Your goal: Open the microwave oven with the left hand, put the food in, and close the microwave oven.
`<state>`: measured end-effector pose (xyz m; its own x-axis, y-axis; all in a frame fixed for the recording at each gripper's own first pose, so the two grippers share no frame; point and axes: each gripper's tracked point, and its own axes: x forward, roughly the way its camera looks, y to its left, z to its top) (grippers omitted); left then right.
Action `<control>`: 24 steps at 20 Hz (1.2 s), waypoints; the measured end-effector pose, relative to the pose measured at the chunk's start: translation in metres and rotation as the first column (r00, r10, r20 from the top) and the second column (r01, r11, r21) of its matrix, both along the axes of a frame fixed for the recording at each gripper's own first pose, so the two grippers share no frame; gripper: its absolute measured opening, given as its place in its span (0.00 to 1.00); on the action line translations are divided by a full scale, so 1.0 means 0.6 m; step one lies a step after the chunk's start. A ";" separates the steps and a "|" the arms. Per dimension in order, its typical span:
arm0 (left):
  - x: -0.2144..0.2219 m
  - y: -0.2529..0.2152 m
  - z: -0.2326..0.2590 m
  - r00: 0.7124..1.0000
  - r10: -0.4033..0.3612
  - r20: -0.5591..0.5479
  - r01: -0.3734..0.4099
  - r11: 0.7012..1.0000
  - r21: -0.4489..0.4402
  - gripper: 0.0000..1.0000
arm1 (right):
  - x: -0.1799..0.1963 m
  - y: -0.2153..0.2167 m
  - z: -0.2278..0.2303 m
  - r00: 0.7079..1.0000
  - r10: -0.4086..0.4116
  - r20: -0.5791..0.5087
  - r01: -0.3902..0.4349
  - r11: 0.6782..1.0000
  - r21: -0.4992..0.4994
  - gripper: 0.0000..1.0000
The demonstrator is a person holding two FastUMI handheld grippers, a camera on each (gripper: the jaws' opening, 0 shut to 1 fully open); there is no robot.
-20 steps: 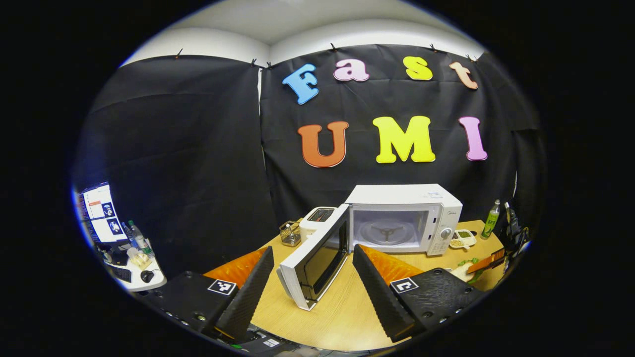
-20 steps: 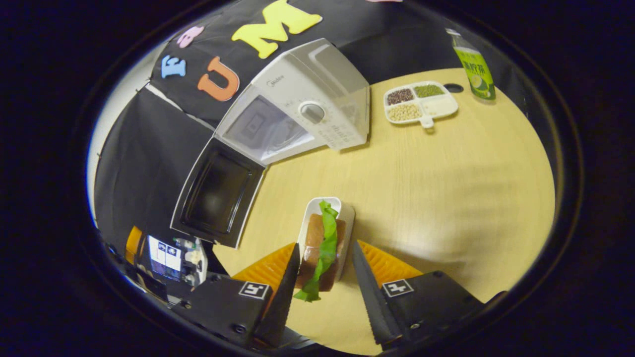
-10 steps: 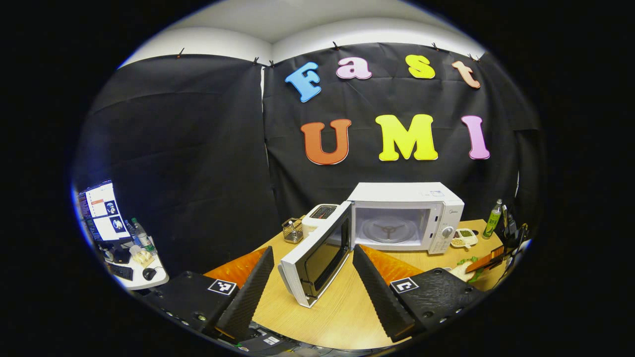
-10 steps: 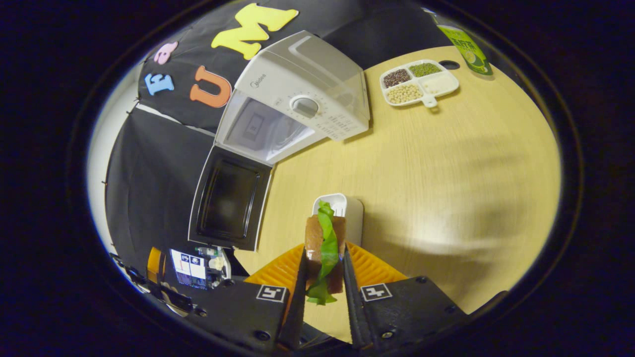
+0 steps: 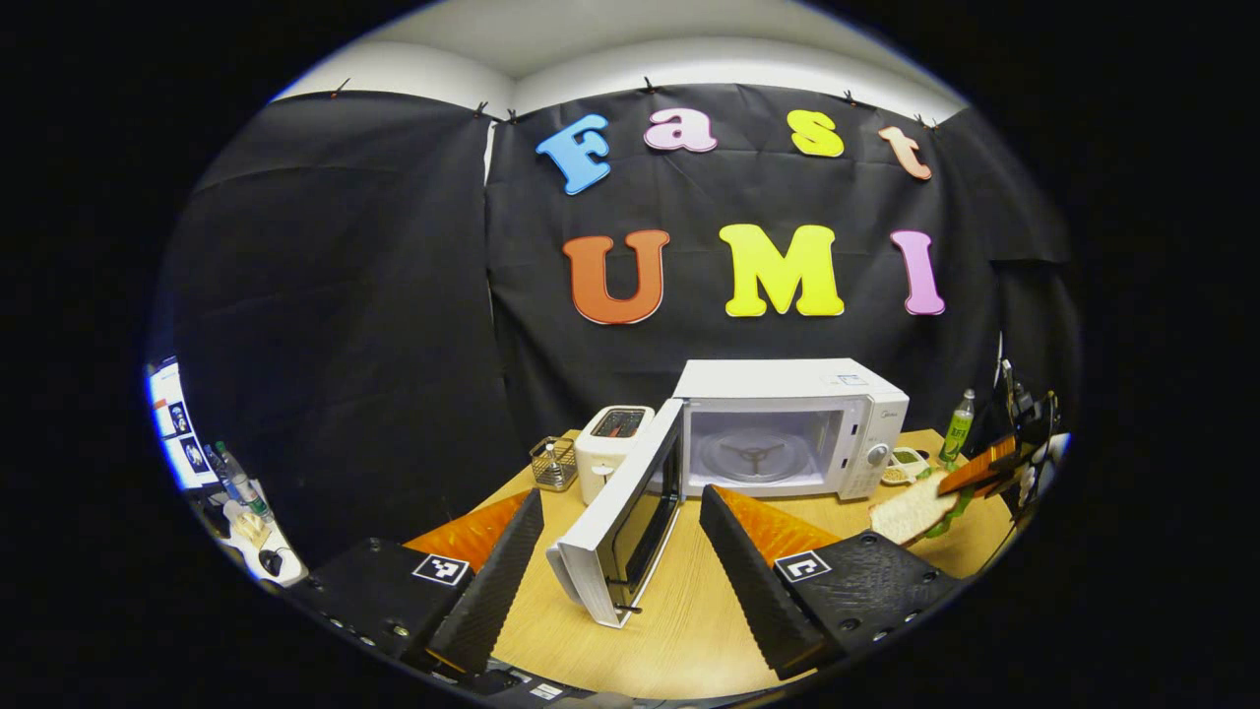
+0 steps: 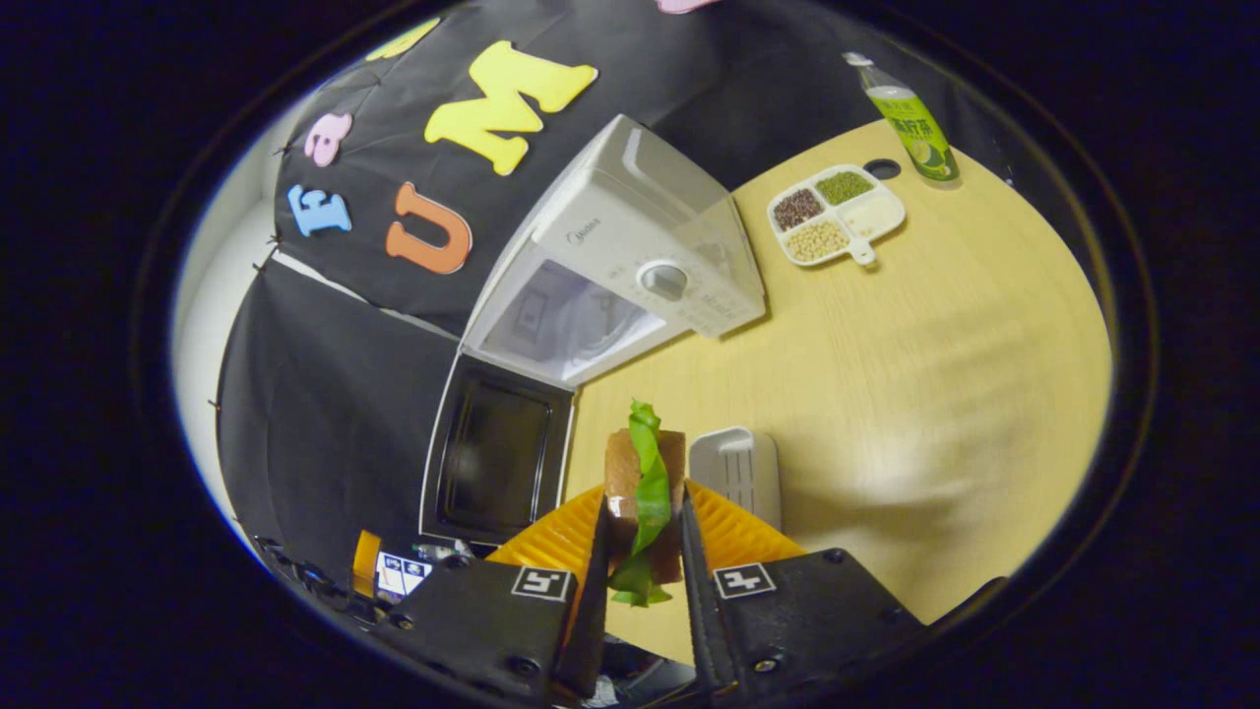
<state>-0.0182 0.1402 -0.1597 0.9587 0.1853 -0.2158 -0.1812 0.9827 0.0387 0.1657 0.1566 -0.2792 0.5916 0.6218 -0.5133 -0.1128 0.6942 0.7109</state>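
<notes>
- The right gripper [image 6: 640, 551] had its fingers clenched on the sandwich [image 6: 645, 483], a brown slab with a green leaf draped along it, held up off the counter [image 6: 935, 374]
- In the right gripper view the white tray [image 6: 736, 471] lay on the counter just beside the sandwich, at about 3 o'clock from it, with nothing in it
- The microwave [image 6: 630, 266] stood at about 12 o'clock from the sandwich in that view, its door [image 6: 497, 453] swung wide open and the cavity facing the gripper
- A divided dish of beans and grains [image 6: 837, 214] sat on the counter at 3 o'clock from the microwave, with a green bottle [image 6: 908, 120] just past it near the wall
- The left gripper [image 5: 615, 571] hung with its fingers released and spread wide, grasping nothing, with the edge of the open door [image 5: 620, 527] showing between them
- In the left gripper view the microwave [image 5: 787, 423] showed its glass turntable [image 5: 753, 455] bare inside
- A toaster [image 5: 610, 438] stood at 9 o'clock from the microwave, with a small wire basket [image 5: 553, 463] just beside it
- At about 3 o'clock in that view the sandwich [image 5: 915, 512] appeared held above the counter [image 5: 679, 630]
</notes>
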 end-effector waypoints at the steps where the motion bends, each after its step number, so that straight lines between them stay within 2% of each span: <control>1: 0.006 0.006 0.000 1.000 -0.022 -0.001 0.022 1.000 0.001 0.96 | 0.005 0.013 0.016 1.000 -0.023 0.019 0.023 1.000 0.010 0.39; 4: 0.020 0.030 -0.007 0.998 -0.068 -0.013 0.068 0.998 0.007 0.97 | 0.027 0.060 0.042 0.995 -0.071 0.070 0.069 0.997 0.033 0.39; 7: 0.029 0.057 -0.025 0.996 -0.081 -0.047 0.082 0.997 0.011 0.96 | 0.064 0.106 0.046 0.986 -0.129 0.109 0.123 0.991 0.058 0.40; 10: 0.036 0.067 -0.026 0.992 -0.106 -0.061 0.106 0.994 0.006 0.97 | 0.119 0.153 0.040 0.970 -0.215 0.113 0.199 0.971 0.134 0.39; 13: 0.041 0.072 -0.021 0.989 -0.128 -0.067 0.129 0.992 0.009 0.97 | 0.170 0.183 0.026 0.944 -0.306 0.127 0.284 0.944 0.166 0.39; 16: 0.043 0.078 -0.007 0.988 -0.143 -0.058 0.145 0.989 0.024 0.97 | 0.222 0.215 0.006 0.909 -0.397 0.129 0.368 0.907 0.205 0.39; 19: 0.057 0.083 -0.002 0.988 -0.144 -0.053 0.146 0.988 0.045 0.97 | 0.272 0.255 -0.003 0.875 -0.473 0.104 0.429 0.856 0.288 0.39; 22: 0.066 0.089 -0.009 0.988 -0.146 -0.054 0.148 0.988 0.047 0.96 | 0.320 0.274 -0.013 0.815 -0.566 0.121 0.510 0.801 0.313 0.39; 24: 0.068 0.092 -0.016 0.988 -0.145 -0.056 0.148 0.988 0.043 0.97 | 0.347 0.293 -0.008 0.780 -0.611 0.133 0.534 0.761 0.368 0.39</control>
